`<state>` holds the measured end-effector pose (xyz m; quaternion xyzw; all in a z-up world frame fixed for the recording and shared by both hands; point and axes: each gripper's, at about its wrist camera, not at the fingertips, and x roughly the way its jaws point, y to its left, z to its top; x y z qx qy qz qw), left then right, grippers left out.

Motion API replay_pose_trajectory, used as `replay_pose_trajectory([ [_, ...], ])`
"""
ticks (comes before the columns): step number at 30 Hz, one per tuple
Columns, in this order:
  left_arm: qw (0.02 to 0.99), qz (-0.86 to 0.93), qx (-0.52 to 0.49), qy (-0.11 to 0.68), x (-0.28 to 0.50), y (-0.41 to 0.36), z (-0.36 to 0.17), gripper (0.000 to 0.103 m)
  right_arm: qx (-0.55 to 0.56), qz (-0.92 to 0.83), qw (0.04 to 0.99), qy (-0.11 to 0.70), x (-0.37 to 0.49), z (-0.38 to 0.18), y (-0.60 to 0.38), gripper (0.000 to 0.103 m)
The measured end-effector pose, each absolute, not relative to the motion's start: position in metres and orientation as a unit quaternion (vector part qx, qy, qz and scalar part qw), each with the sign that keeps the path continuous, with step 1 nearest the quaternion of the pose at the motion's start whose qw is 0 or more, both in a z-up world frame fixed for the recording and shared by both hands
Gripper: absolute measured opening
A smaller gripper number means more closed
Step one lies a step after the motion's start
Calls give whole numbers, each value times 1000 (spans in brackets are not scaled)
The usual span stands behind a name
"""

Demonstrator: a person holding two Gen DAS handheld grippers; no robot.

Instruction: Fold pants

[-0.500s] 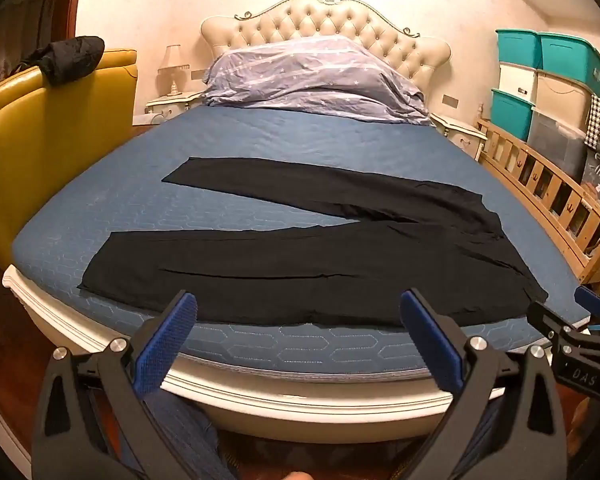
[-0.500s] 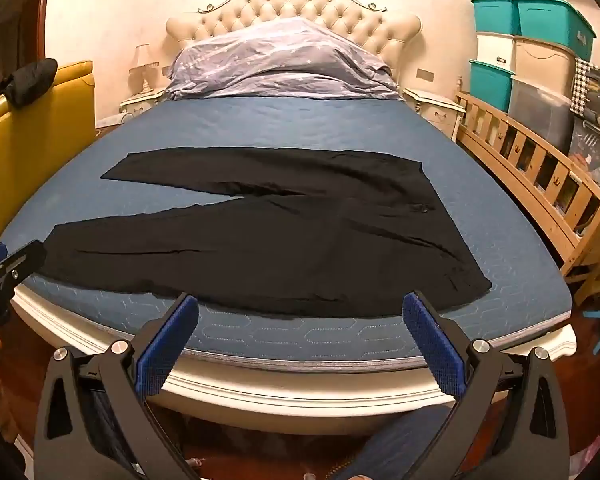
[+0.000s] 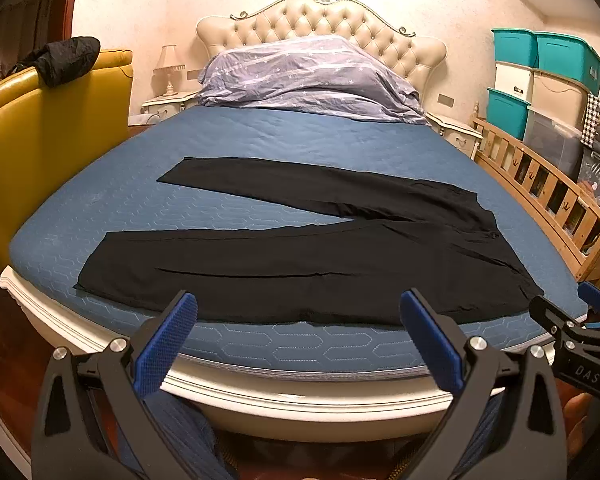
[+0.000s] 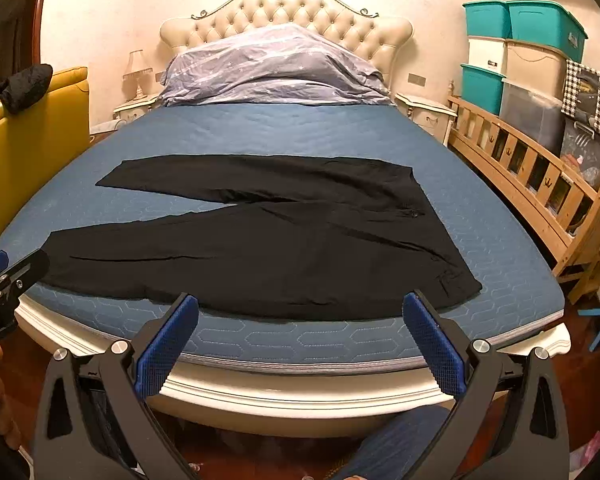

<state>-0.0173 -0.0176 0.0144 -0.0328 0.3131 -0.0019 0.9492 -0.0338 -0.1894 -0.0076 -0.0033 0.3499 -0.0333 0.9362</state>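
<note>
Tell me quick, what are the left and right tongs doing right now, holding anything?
Left tongs: open, holding nothing, short of the black pants on the bed.
Right tongs: open, holding nothing, also clear of the pants.

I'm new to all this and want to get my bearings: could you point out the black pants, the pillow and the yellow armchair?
Black pants (image 4: 260,256): right wrist view, middle of the near leg.
Pillow (image 4: 272,68): right wrist view, middle of its purple starred cover.
Yellow armchair (image 3: 52,128): left wrist view, side of its backrest.
</note>
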Motion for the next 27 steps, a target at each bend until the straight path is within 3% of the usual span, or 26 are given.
replay_pose_trajectory([
  [27,950,2,-33,311,-16,-18,14,102,-3,-5,936,351,-38,-4,-187,99],
])
